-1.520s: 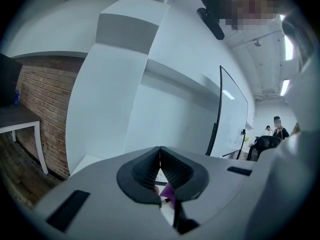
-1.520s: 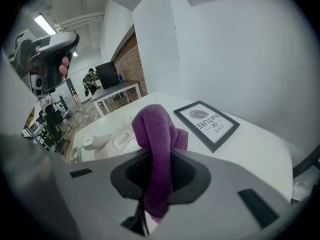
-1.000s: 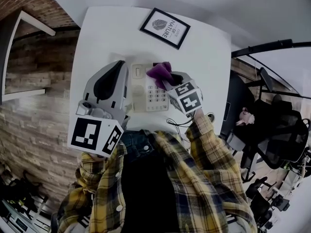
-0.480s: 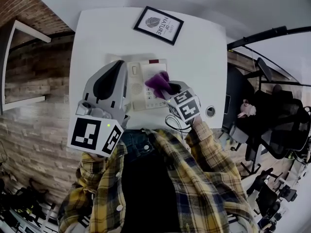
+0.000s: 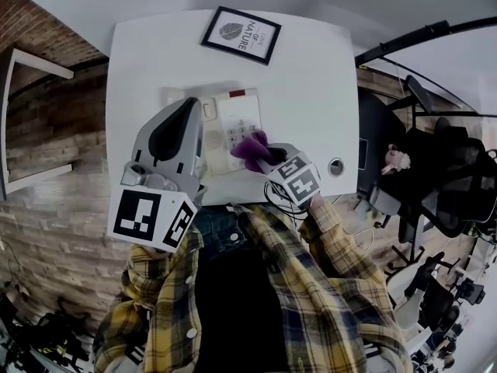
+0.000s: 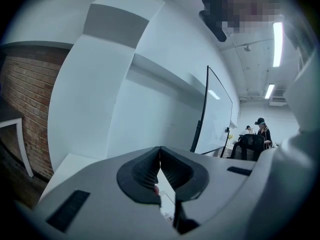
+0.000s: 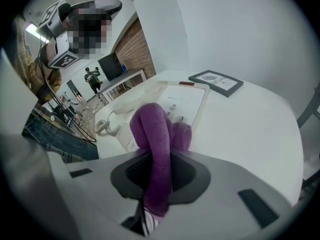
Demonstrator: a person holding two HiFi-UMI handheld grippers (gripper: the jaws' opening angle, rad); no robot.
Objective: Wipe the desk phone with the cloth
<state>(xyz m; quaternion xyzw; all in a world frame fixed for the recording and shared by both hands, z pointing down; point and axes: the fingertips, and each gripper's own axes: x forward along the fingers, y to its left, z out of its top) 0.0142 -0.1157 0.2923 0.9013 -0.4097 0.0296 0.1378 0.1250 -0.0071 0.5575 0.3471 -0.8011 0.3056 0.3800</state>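
Clamped the purple cloth (image 5: 250, 144) tight between the jaws of the right tool (image 5: 265, 154), with a bunched fold left jutting past the tips, likely to put soft fabric rather than hard plastic against the desk phone (image 5: 233, 115). Pressed that fold onto the phone's near end, around the lower keypad rows. Kept the left tool (image 5: 186, 107) clenched on nothing, jaws together, raised over the phone's left side at 9 o'clock of the cloth, apparently clear of the wiping path. Could not tell any contact with the handset (image 7: 120, 108) beneath it. Found the phone lying mid-tabletop (image 5: 318, 92), at 11 o'clock of the right tool and touching the cloth, with a framed print (image 5: 241, 35) well apart at 12 o'clock near the far edge. Judged the wipe under way, with more of the face probably left to cover.
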